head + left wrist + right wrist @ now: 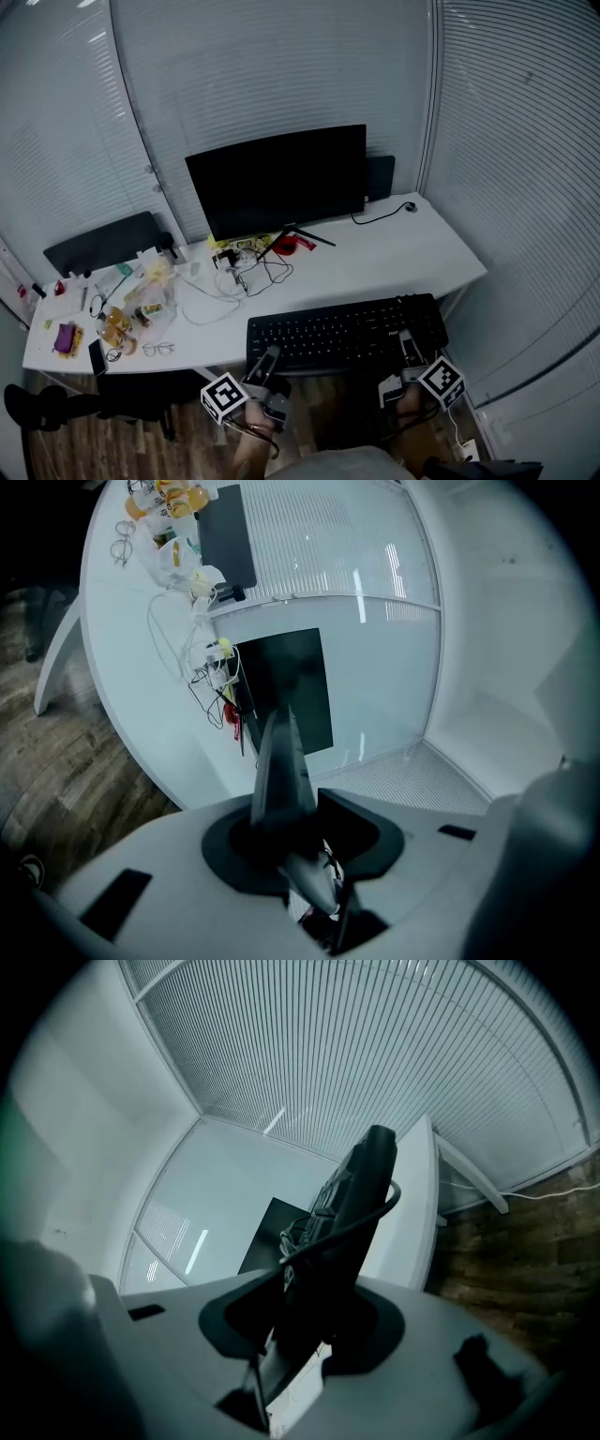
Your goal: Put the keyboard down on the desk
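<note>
Both left gripper [270, 362] and right gripper [408, 345] clamp the keyboard [342, 333], whole only overhead.

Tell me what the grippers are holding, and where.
The black keyboard, by its near long edge: left gripper close to the left end, right gripper close to the right end.

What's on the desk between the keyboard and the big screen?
Head view: loose cables and a small red thing lie between the keyboard and the monitor.
</note>
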### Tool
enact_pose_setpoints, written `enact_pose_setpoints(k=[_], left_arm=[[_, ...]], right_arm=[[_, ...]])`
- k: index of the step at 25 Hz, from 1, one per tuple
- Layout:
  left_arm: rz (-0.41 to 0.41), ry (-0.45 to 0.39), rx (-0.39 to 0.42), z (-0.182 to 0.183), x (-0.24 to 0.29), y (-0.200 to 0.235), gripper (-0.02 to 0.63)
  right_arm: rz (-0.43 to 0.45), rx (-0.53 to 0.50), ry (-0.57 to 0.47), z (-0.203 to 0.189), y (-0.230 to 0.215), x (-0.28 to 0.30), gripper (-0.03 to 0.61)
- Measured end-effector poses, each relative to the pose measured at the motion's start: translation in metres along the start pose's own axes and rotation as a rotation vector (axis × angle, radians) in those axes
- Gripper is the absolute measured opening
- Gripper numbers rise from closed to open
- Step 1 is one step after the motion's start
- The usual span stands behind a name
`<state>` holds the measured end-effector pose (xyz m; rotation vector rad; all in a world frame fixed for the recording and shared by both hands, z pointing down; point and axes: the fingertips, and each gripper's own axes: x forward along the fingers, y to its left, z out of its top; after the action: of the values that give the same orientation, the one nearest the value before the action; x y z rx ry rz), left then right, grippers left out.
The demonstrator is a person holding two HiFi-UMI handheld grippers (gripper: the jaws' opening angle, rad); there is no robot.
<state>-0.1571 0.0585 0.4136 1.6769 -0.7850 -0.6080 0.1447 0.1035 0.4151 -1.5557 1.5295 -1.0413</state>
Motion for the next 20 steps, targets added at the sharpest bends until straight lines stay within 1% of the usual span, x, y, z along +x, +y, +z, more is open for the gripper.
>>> enact_pose_setpoints(k=[5,9,16,20], left_arm=[[0.014,-0.016,-0.015,-0.002,0.017,0.005,0.118],[0.018,-0.01,-0.022,-0.008,0.026,0.009,0.118],[0.06,0.004,-0.008,-0.012,0.031,0.019,0.118],[0.054,0.014,-0.024,-0.017,0.04,0.021,0.118]], right_arm=[[0.003,-0.011,0.025,0.013,-0.004,0.02,0.13],[0.005,-0.006,0.029,0.018,-0.013,0.024,0.13],[-0.04,0.031,0.044,0.015,-0.033,0.021,0.13],[-0.046,0.028,0.036,0.021,-0.038,0.024,0.13]])
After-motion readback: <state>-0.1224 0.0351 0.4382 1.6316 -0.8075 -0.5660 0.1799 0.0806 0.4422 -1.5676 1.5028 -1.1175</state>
